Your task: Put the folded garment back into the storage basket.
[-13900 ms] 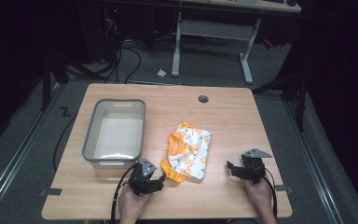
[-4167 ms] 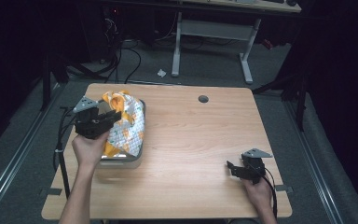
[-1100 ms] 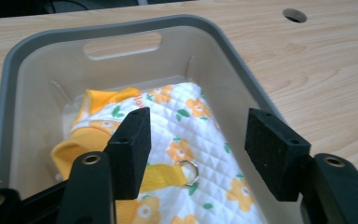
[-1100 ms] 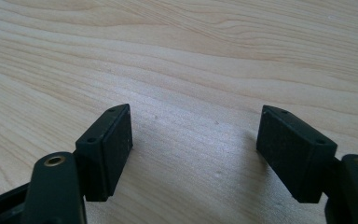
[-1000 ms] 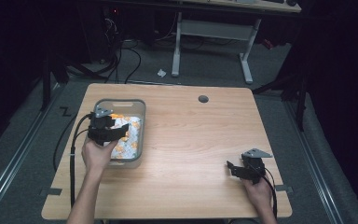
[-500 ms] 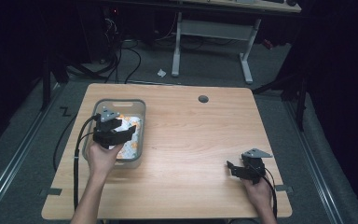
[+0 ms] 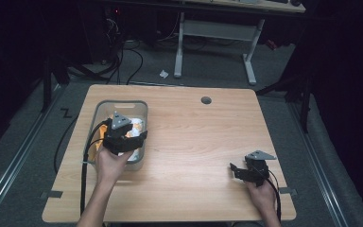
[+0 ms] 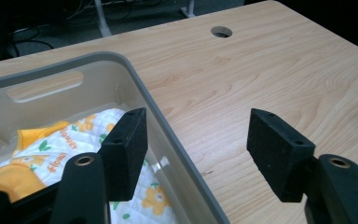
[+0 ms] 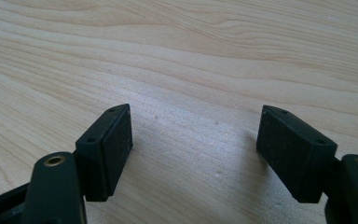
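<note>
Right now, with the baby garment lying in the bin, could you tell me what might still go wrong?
1. The left hand-held gripper is open and straddles the bin rim, one jaw inside, one over the table. Pulling away sideways could catch the wall and drag the bin.
2. The inner jaw sits close above the garment; it might snag the fabric and lift it back out.

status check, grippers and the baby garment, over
Left gripper open, jaws just opening, nothing between them, over bin rim. Right gripper open on bare table. Garment in bin. Nothing in the way.
</note>
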